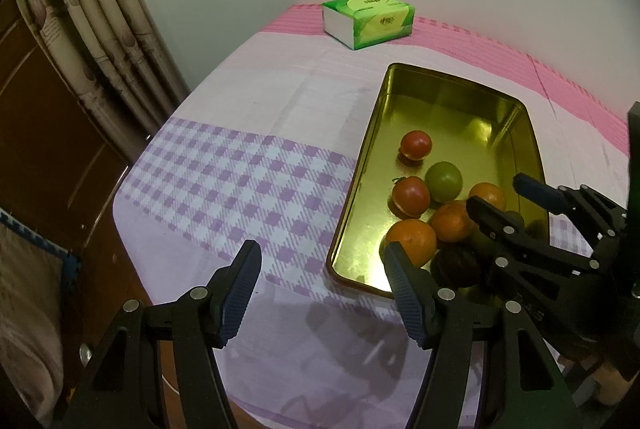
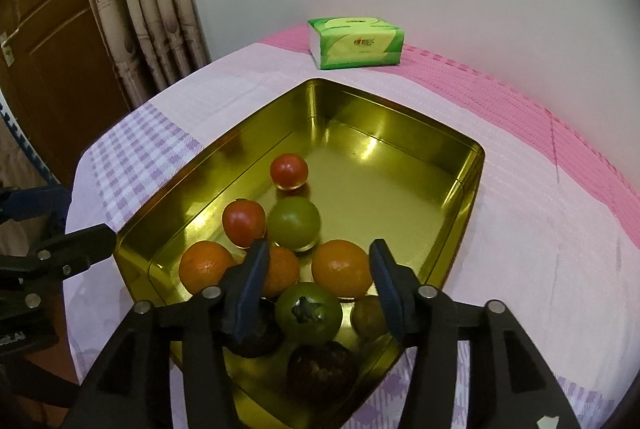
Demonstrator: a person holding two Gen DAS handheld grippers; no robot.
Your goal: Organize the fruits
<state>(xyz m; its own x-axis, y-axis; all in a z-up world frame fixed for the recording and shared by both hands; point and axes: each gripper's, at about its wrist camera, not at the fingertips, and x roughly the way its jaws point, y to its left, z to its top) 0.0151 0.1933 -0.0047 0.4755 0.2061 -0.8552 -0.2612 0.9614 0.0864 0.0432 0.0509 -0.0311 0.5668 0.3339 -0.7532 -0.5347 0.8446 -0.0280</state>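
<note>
Right tongs (image 2: 318,265) over near end of tin (image 2: 476,165), jaws apart, gripping nothing, green tomato (image 2: 308,313) lying free below between them. Left tongs (image 1: 320,289) half open, empty, over worktop (image 1: 240,149) just beside tin. Step in hand, by the look of it: a drop into tin, release done. All fruit visible already inside: oranges (image 2: 342,269), red tomatoes (image 2: 244,223), green ones, dark fruits (image 2: 322,369), crowded at near end. Far end bare. Next: lift clear without nudging the pile; look for fruit left outside, none seen here.
</note>
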